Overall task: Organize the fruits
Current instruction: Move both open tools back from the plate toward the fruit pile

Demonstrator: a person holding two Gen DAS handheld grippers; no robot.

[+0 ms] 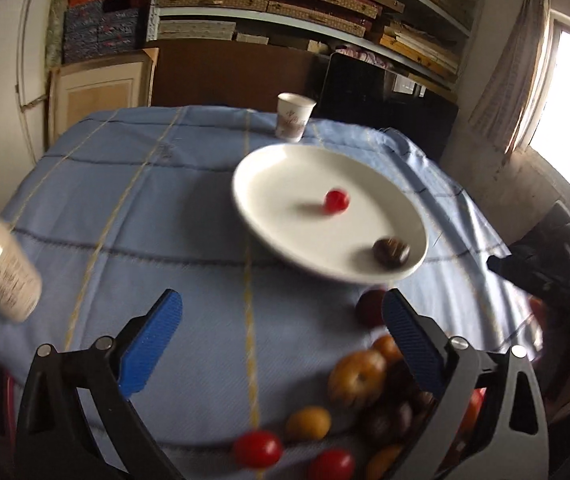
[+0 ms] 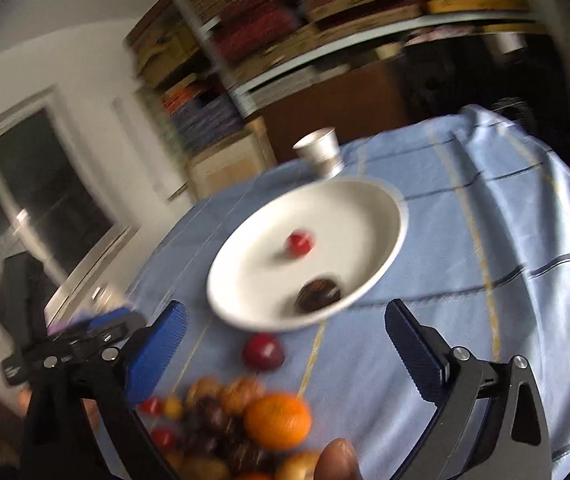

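A white plate (image 1: 285, 184) on the blue tablecloth holds a red cherry tomato (image 1: 336, 201) and a dark brown fruit (image 1: 391, 252). It also shows in the right wrist view (image 2: 365, 216), with the tomato (image 2: 300, 243) and the dark fruit (image 2: 319, 295). A pile of fruit (image 1: 365, 392) lies near the front edge: an orange (image 2: 278, 420), a dark red plum (image 2: 263, 351), small tomatoes and brown fruits. My left gripper (image 1: 283, 336) is open and empty above the cloth. My right gripper (image 2: 285, 344) is open and empty above the pile.
A paper cup (image 1: 293, 117) stands behind the plate. A white can (image 1: 1, 268) stands at the left table edge. Shelves of stacked boxes fill the back wall. The other gripper (image 2: 73, 340) shows at the left in the right wrist view.
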